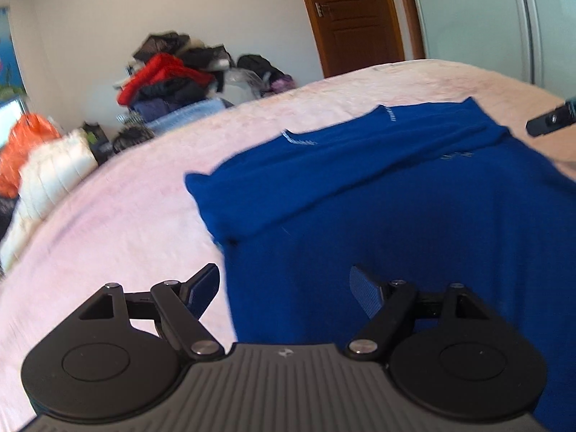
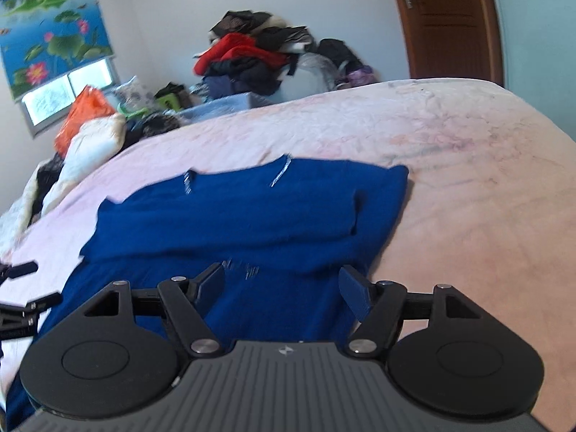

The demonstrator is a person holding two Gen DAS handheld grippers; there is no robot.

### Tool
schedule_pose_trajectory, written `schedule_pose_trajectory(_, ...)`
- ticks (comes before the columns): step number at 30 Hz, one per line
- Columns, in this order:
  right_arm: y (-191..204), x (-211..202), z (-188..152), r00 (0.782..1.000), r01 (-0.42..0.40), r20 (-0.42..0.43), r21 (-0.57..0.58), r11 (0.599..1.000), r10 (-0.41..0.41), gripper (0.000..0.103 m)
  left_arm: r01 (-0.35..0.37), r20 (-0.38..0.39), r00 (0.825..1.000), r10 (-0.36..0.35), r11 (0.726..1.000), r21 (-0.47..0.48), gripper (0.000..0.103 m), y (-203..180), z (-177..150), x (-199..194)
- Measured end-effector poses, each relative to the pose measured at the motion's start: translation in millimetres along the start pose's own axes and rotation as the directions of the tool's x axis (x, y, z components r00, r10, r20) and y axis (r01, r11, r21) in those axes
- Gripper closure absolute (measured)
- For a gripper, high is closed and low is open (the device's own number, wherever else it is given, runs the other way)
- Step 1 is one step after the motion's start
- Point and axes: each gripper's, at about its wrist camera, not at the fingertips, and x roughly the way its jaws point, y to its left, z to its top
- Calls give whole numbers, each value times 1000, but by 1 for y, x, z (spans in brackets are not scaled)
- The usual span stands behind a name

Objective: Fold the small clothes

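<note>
A dark blue garment [image 1: 414, 216] lies spread on the pink bedspread [image 1: 118, 216], its far part folded over towards me into a long band. My left gripper [image 1: 284, 288] hovers over the garment's left edge, open, with nothing between its fingers. In the right wrist view the same blue garment [image 2: 234, 223] fills the middle, its right edge near the bedspread [image 2: 468, 198]. My right gripper [image 2: 282, 286] stands open above the near part of the cloth, pads apart and gripping nothing. The left gripper's fingers [image 2: 21, 270] show at the left edge there.
Beyond the bed is a heap of clothes [image 2: 252, 61], with an orange bag [image 2: 84, 115] and a white quilted item [image 2: 90, 151] at the bed's far left. A brown door [image 2: 446, 21] stands at the back right. A flower-print blind [image 2: 50, 32] hangs over the window.
</note>
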Motion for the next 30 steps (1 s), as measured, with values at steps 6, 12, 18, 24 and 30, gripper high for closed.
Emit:
schedule_pose_trajectory(6,2,-58,-24,997,7,82,40,999,-10,29,82,-86,992,-93,988,-129,23,-4,-19,-23)
schedule_pose_trajectory(12,17,-94,-41,983,-108,141,-96,989,121,22,97,-78,991,-106,989,-112,23,-20,-26,-40)
schedule_pose_trajectory(18,42,-74,-75,923,-368,130,14,930,363,19,115,-96,987,-127,986,-121,23,-27,-26,-48)
schedule_pose_trajectory(24,71,-66,-90,895,-434,119,3,901,431,20,126,-109,985,-137,987,-99,23,-34,-29,-56)
schedule_pose_trajectory(30,68,-73,-88,953,-303,18,12,953,303,22,206,-169,959,-228,969,-136,23,-25,-38,-74)
